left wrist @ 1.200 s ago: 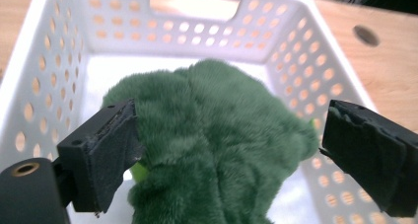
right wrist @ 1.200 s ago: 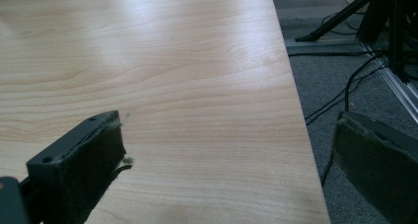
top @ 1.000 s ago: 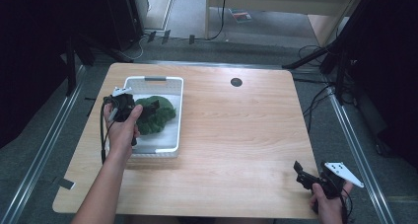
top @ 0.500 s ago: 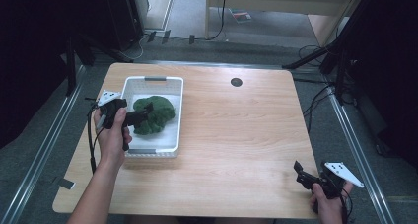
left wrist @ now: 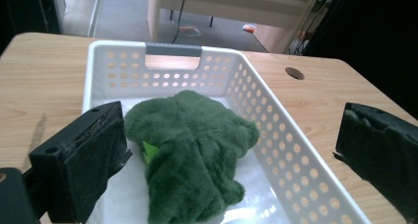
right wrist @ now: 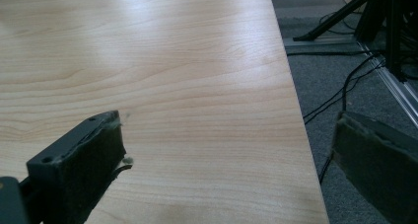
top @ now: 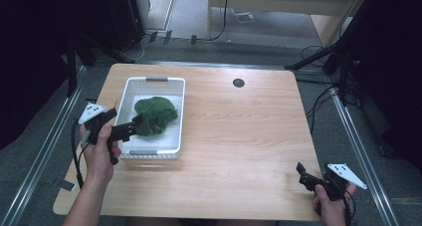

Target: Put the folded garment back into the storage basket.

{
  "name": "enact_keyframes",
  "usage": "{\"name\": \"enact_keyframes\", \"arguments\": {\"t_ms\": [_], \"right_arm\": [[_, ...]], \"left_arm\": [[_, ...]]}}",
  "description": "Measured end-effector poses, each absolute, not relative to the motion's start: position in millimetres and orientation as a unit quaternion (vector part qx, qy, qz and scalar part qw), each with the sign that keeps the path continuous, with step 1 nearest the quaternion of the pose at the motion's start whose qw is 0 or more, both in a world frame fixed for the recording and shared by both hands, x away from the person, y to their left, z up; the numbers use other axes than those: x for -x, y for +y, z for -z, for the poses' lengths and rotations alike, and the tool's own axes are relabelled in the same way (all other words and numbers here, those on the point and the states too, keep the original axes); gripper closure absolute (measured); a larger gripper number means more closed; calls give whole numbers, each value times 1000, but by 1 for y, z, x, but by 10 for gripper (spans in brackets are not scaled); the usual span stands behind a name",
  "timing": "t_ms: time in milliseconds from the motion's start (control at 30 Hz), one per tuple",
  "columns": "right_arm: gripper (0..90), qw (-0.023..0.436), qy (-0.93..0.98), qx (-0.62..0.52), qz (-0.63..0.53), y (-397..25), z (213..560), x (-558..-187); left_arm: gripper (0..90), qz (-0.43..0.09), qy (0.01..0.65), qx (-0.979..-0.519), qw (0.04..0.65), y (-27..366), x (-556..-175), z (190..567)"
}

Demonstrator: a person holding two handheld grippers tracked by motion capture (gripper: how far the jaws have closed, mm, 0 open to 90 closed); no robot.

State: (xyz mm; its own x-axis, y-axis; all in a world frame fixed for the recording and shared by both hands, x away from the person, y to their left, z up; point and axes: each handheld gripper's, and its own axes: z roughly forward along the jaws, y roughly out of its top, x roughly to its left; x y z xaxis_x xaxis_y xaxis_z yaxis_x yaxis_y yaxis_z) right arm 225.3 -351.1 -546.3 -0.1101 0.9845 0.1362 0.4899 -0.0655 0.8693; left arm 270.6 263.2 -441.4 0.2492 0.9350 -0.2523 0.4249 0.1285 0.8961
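Left gripper [top: 130, 129] at the near-left edge of the white basket [top: 175, 117], jaws spread wide, pads apart on either side of the green plush toy [left wrist: 190, 150] as seen in the left gripper view, nothing pinched yet. Toy lying inside the basket, toward its middle, on the white floor, touching neither long wall as far as can be told. Right gripper [top: 304, 176] parked at the near-right corner of the wooden table [top: 249, 126], jaws likewise wide apart, well away from the basket. Best done, by the look of it: lower the left jaws straight over the thickest fold of plush, keeping both pads inside the basket rim and clear of the perforated wall; close firmly, since soft pile compresses and slips; lift vertically until clear of the rim before moving sideways. Risk of snagging the basket or dragging it along if approached at a slant.
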Motion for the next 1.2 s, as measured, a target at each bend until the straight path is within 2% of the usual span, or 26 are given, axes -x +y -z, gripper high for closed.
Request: {"name": "enact_keyframes", "arguments": {"t_ms": [433,1200], "right_arm": [[1,295,617,-599,-417,-351,546,-225],[1,299,617,-600,-412,-350,546,-226]], "left_arm": [[0,-264,552,-602,513,280,-242,451],[0,-290,562,-593,499,324,-195,497]]}}
